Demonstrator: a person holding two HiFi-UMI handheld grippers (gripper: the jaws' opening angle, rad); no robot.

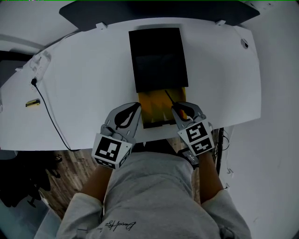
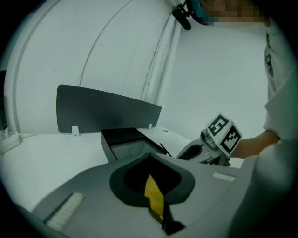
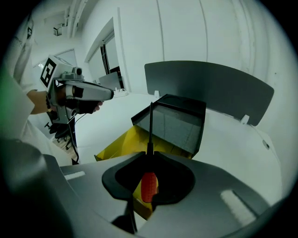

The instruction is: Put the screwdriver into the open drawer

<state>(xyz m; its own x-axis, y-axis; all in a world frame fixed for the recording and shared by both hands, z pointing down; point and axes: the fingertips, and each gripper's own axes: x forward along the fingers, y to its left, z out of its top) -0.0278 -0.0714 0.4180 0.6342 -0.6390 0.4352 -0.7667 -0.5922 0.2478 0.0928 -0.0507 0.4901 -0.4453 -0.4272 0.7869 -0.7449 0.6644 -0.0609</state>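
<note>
The screwdriver has a red handle (image 3: 149, 186) and a thin dark shaft (image 3: 150, 125) that sticks out ahead of my right gripper (image 3: 150, 151), which is shut on it. In the head view the shaft (image 1: 170, 98) reaches over the right part of the open yellow drawer (image 1: 156, 112). The drawer is pulled out of a black box (image 1: 159, 56) on the white table (image 1: 84, 88). My left gripper (image 1: 137, 106) hangs at the drawer's left front corner, fingertips together and nothing in them. The left gripper view has the drawer's yellow (image 2: 153, 195) showing through its jaws (image 2: 150, 155).
A black cable (image 1: 46, 109) and a small yellow object (image 1: 32, 102) lie at the table's left. A dark curved panel (image 1: 154, 9) stands behind the box. The table's front edge runs just under both grippers, with the person's body close behind.
</note>
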